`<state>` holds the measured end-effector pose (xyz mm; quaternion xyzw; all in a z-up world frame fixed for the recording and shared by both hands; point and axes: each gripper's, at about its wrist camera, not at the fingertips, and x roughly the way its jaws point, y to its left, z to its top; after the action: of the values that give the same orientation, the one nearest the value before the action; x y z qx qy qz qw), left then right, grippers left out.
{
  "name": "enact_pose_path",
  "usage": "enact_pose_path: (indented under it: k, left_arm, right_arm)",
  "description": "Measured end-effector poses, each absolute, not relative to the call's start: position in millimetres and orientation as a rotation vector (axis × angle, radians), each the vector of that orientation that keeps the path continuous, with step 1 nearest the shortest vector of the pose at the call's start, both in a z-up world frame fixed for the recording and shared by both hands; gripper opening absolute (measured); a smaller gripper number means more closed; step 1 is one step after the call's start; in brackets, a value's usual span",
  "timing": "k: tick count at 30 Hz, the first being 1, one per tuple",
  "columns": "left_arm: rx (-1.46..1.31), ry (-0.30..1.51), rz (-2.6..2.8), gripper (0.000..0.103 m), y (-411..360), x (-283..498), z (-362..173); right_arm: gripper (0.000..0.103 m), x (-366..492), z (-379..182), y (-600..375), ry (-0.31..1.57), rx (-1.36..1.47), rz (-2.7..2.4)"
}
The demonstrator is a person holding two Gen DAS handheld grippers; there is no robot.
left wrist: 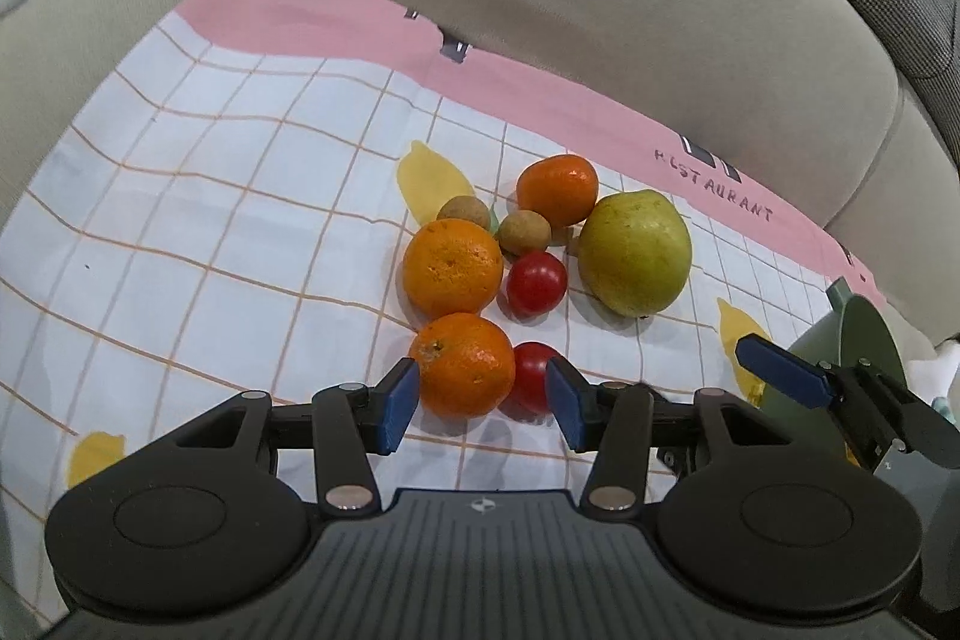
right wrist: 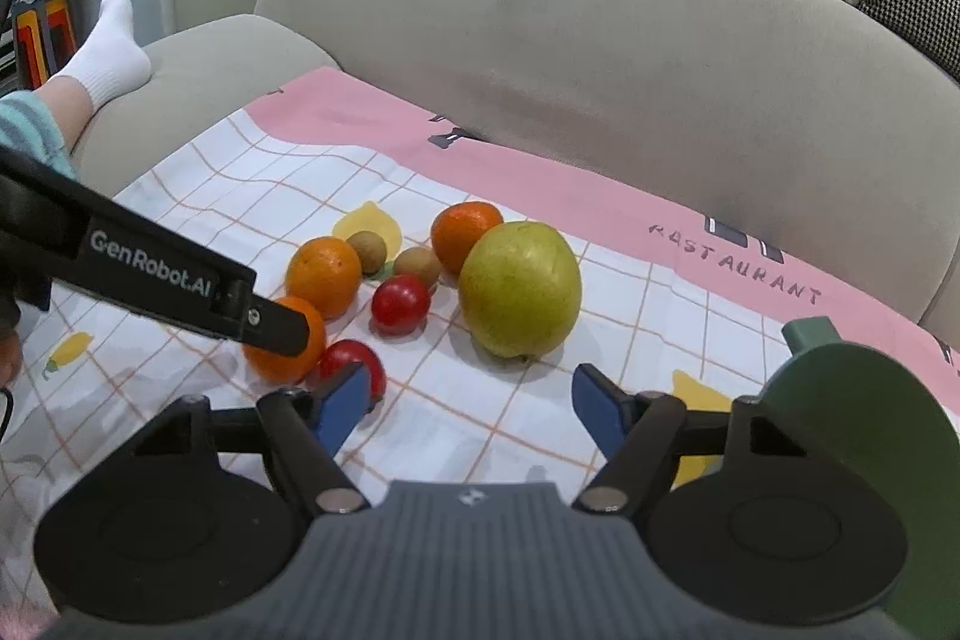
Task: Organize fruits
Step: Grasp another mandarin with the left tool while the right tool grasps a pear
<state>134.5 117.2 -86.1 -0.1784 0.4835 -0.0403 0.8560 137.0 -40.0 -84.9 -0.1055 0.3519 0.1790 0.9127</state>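
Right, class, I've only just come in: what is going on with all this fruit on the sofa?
A person with a two-finger gripper in each hand is sorting fruit laid on a checked cloth over a sofa. The left gripper, jaws open, is closing in around the nearest orange, with a tomato beside it. The right gripper hovers open nearby, holding nothing. Two more oranges, another tomato, two small brown fruits and a large green pear lie untouched. A green container waits on the right.

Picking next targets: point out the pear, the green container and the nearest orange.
pear [right wrist: 519, 289], right wrist view, middle of skin
green container [right wrist: 864, 400], right wrist view, outer wall
nearest orange [left wrist: 463, 364], left wrist view, front face
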Motion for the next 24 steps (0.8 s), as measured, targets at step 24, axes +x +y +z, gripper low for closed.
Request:
enact_pose_path:
  k: [24]
  left_arm:
    - [-0.419,1.089,-0.043,0.05,125.6,145.2,-101.3]
  right_arm:
    - [0.062,202.2,-104.5,-34.8,0.721,-0.165,0.303]
